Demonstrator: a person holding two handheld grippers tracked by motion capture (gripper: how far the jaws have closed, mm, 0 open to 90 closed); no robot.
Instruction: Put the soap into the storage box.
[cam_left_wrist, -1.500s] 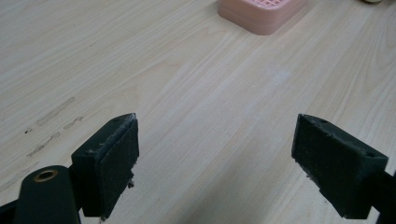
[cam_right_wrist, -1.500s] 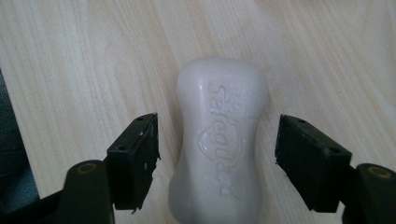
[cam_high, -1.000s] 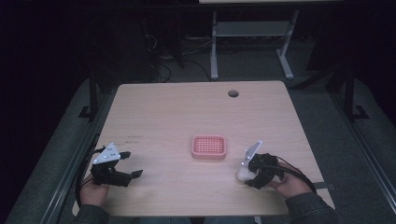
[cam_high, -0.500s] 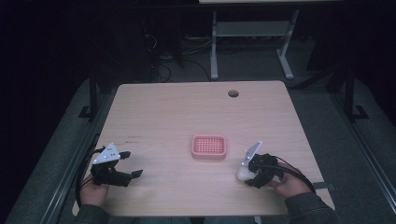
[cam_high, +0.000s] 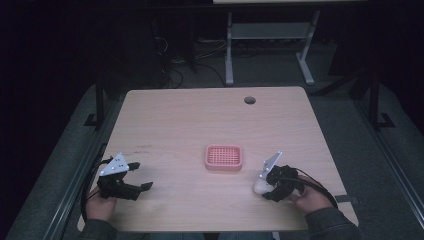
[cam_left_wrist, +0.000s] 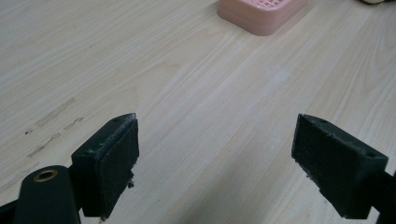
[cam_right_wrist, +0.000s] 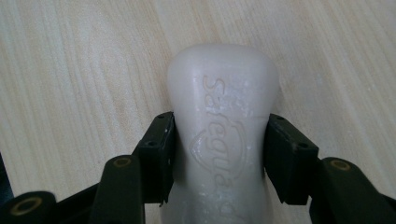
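Soap bar (cam_right_wrist: 222, 135) clamped in right claw (cam_right_wrist: 219, 154), likely bound for pink dish (cam_high: 223, 158) on desk (cam_high: 190, 120); left claw (cam_left_wrist: 215, 158) spread apart, idle.

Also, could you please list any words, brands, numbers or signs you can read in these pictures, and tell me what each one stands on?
"Safeguard": embossed along the white soap bar held between the jaws of the right gripper; its last letters are partly cut off at the bottom edge.
The pink soap dish shows no readable text.
The dark marks on the table are scuffs, not writing.
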